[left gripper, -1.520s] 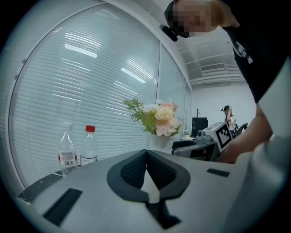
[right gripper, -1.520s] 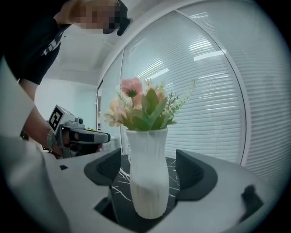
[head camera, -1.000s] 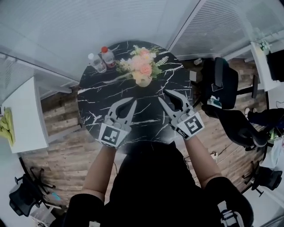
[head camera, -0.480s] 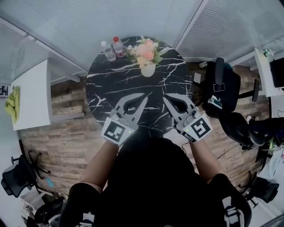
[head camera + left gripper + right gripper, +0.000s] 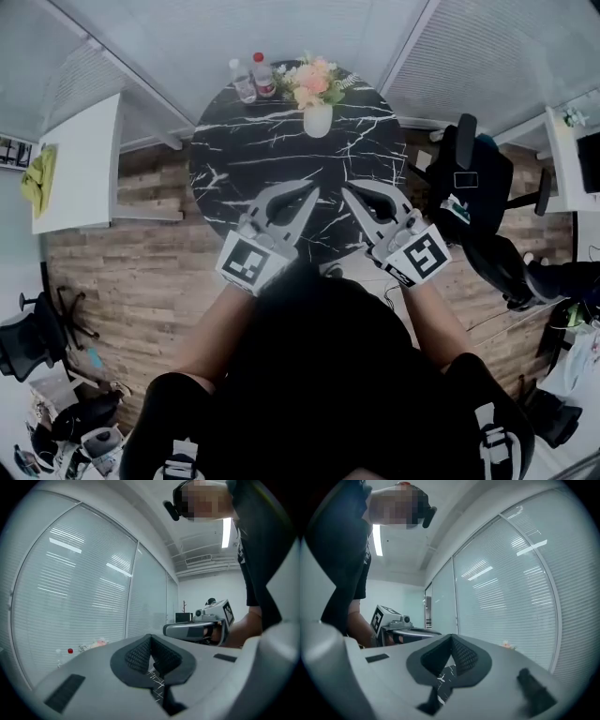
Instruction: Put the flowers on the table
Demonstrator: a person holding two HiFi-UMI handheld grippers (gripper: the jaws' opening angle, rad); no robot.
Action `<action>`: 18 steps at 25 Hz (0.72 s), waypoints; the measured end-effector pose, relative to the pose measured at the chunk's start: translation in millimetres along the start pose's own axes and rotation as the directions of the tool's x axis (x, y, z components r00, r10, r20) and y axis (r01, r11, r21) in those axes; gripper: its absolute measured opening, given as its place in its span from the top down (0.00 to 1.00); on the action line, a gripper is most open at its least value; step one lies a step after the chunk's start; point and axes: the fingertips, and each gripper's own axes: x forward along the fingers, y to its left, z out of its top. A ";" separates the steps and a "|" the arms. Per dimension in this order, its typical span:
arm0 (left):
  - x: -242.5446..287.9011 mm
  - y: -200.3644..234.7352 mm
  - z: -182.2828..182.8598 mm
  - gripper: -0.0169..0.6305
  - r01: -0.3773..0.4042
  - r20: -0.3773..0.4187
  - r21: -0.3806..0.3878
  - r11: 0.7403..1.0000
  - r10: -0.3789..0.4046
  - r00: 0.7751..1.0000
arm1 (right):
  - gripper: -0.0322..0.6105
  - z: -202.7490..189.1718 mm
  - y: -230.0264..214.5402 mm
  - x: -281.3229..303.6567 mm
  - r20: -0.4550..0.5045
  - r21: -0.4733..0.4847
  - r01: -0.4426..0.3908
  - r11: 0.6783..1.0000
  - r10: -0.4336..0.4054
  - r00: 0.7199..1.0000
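While left tool point(image 5: 310, 195) and right tool point(image 5: 348, 193) are closed, empty, flowers point(image 5: 312, 82) stand well ahead; on table point(image 5: 244, 159).

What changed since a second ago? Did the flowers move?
The left gripper and the right gripper pulled back from the flowers toward the near edge of the table. The right gripper's fingers closed on nothing. The flowers stayed where they were, beside the two bottles, and the left gripper stayed shut and empty.
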 end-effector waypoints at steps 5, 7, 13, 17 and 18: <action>-11.2 -15.9 7.6 0.96 -0.018 0.008 0.011 1.000 0.018 1.000 | 0.92 6.1 10.6 -13.2 0.002 -0.006 -0.014 1.000 0.014 1.000; -14.6 -21.0 9.6 0.96 -0.024 0.014 0.010 1.000 0.024 1.000 | 0.92 7.6 15.4 -17.2 0.004 -0.010 -0.020 1.000 0.020 1.000; -17.8 -33.9 14.6 0.96 -0.030 0.034 0.014 0.999 0.029 0.999 | 0.92 9.0 25.9 -27.1 0.008 -0.015 -0.026 1.000 0.026 1.000; -20.8 -39.0 15.3 0.96 -0.028 0.039 0.019 0.999 0.028 0.999 | 0.92 9.1 30.3 -30.2 0.010 -0.012 -0.033 0.999 0.034 0.999; -22.1 -40.6 15.2 0.96 -0.028 0.038 0.024 0.999 0.027 0.999 | 0.92 9.3 31.6 -31.1 0.013 -0.006 -0.034 0.999 0.034 0.999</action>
